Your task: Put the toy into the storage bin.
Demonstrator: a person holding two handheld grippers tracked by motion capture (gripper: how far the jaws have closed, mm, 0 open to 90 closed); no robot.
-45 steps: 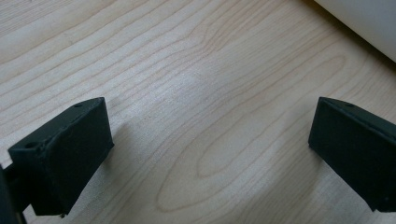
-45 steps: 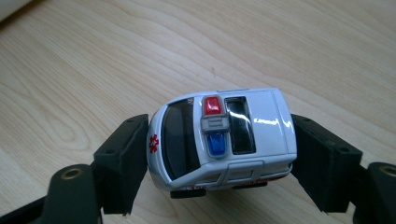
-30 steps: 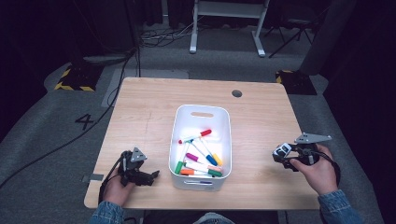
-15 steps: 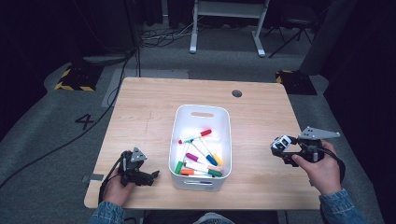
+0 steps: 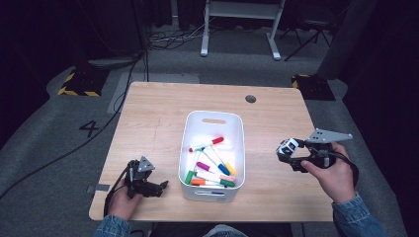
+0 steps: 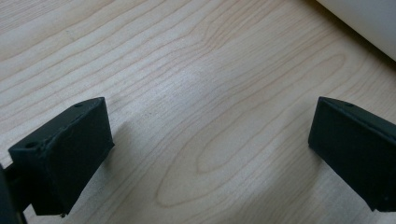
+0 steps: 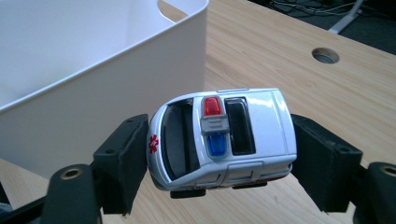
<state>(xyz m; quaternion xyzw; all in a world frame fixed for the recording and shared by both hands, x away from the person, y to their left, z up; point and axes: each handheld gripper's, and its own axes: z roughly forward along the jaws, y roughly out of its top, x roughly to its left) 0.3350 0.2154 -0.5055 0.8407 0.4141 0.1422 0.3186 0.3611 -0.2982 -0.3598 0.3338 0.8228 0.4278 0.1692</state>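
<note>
right gripper view, right gripper (image 7: 219, 161) clamped on toy ambulance (image 7: 223, 135) beside white bin (image 7: 93, 88); left gripper (image 6: 205, 154) jaws apart, over bare table (image 6: 196, 70) near bin

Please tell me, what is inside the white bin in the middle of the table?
The white bin holds a loose pile of colored markers with red, blue, green, orange, pink and yellow caps. They overlap, so whatever lies beneath them is hidden. The far end is bare.

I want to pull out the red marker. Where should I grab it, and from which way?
Probably grab the red marker around its white middle, coming straight down from above. It lies flat near the top of the pile in the white bin, with bare floor on its far side, so the jaws can straddle it crosswise. The bin's tall walls block any sideways reach.
</note>
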